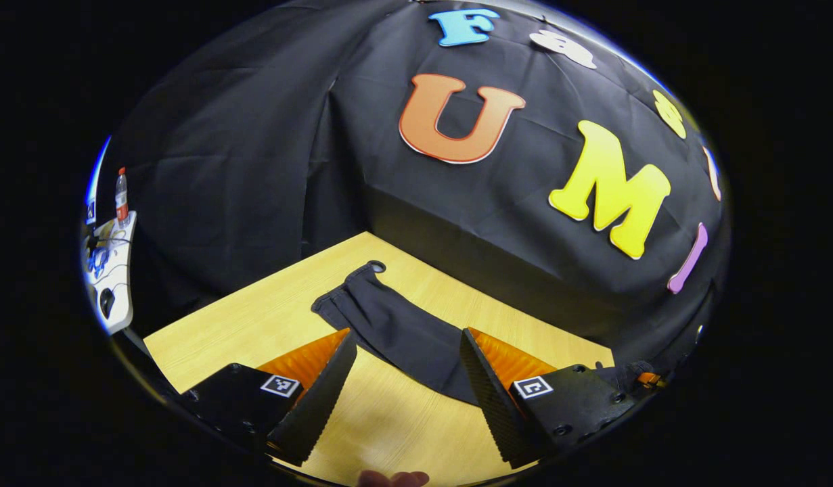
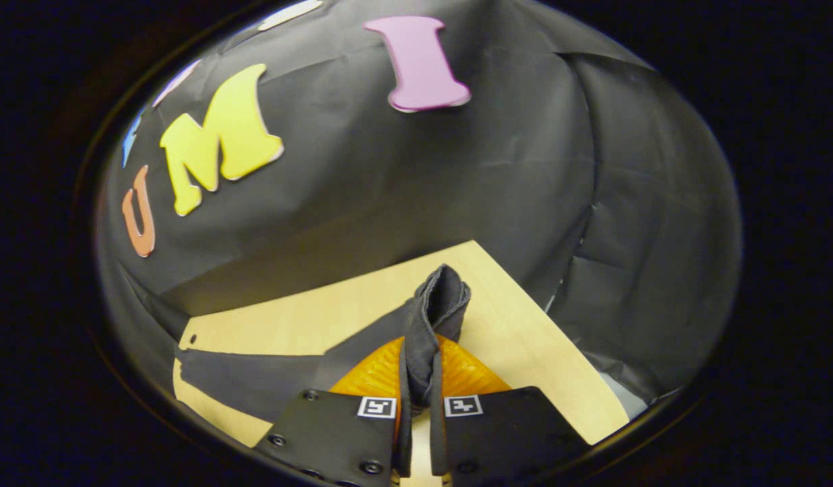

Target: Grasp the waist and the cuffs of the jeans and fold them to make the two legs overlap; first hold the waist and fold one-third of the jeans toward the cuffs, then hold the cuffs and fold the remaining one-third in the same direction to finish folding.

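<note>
**Jeans: soft, limp cloth, one end pinched, the other lying loose**

Jeans point(image 1: 396, 331) lie across the pale wooden table point(image 1: 267, 318), a dark strip of fabric running away from the left gripper point(image 1: 408, 368) toward the table's far edge. In the right gripper view the same garment point(image 2: 430, 325) rises in a bunched ridge out of the right gripper point(image 2: 419, 412), whose fingers are closed tight on a fold of it; the rest trails flat to the left over the table point(image 2: 524, 338). The left gripper's jaws stand wide apart above the cloth and the bare wood, gripping nothing.

By its look the fabric is soft and floppy with some weight: it sags, creases and bunches where pinched, so it will drape and drag rather than hold any shape. It seems neither slippery nor fragile. A firm hold needs a doubled edge or seam, and the free end nearest the left gripper looks like the place to take, both layers together, so that the legs stay overlapped. I cannot tell which end is waist and which is cuffs.

No brand, label or readable writing shows on the jeans. Small square black-and-white markers sit on each gripper's body. A bottle point(image 1: 122, 196) stands far off at the left, its label too small to read.
</note>
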Demonstrator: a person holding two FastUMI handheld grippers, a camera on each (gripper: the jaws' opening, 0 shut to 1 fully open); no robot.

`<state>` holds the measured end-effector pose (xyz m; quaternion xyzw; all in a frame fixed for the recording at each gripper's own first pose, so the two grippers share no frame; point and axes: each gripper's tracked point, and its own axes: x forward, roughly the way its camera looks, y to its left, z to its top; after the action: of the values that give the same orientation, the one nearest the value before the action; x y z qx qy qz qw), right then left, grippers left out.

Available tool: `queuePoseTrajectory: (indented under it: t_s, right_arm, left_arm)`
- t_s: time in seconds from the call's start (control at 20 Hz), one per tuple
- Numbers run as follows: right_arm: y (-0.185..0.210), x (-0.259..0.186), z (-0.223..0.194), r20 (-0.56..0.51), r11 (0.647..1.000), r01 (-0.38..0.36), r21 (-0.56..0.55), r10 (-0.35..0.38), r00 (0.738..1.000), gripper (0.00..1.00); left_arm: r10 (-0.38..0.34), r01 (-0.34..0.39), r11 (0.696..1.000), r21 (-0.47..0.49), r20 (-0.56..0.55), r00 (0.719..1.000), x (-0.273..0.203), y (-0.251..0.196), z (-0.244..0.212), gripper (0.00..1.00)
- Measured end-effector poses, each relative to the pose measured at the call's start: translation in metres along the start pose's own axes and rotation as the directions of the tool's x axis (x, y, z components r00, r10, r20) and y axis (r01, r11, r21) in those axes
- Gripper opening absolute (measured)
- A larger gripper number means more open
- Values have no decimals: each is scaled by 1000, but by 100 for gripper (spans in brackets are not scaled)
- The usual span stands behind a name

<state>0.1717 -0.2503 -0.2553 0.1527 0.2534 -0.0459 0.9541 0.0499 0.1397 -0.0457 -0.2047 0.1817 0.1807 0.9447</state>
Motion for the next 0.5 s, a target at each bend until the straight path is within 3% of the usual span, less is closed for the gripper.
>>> queuePoseTrajectory:
  t_s: [0.2, 0.5]
  right_arm:
    - [128, -28, 28, 66, 990, -126, -64, 131, 989, 15]
    - [278, -30, -15, -1, 946, -309, -97, 310, 951, 11]
  left_arm:
    - [9, -9, 1000, -24, 19, 1000, -8, 31, 4, 99]
    - [63, -61, 997, -56, 32, 997, -27, 90, 18, 99]
